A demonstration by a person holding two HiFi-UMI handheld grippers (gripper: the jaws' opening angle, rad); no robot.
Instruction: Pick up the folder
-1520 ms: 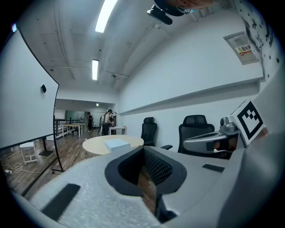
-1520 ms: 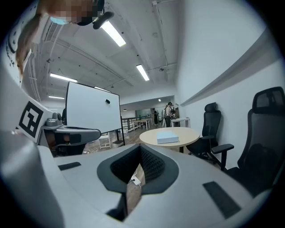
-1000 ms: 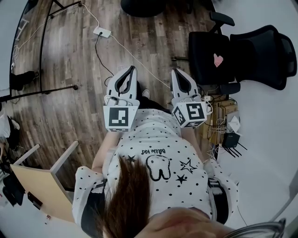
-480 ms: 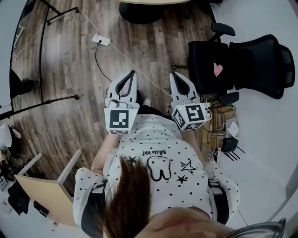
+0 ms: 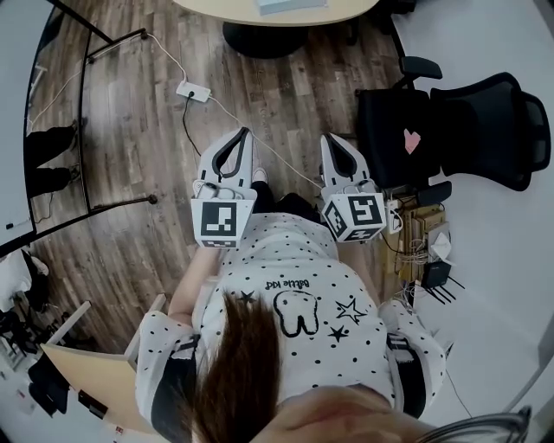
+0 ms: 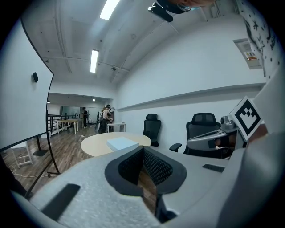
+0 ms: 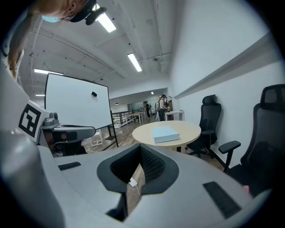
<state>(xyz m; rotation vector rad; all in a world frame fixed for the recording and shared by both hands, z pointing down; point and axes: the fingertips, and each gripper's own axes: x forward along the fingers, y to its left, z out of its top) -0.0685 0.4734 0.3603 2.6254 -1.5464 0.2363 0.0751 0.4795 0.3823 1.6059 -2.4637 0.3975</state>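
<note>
Seen from the head view, the two tools sit side by side in front of the person's chest. Far beyond their tips only the near edge of the table shows, with a pale corner of the folder at the top of the frame. Only this view shows the power strip and its cable on the wood floor ahead of the left gripper. It also shows the black chair with a pink heart just off the outer side of the right gripper. The gripper views add what it lacks. The folder lies flat on the round table, well ahead of both tools and touching neither, slightly left of the left jaws' line and slightly right of the right's. The right gripper view alone shows a whiteboard off to its left. Each view shows its jaws pressed together with nothing between them. Both grippers point forward at the table, tipped slightly down, marker cubes back by the chest, elbows bent and tucked in.
</note>
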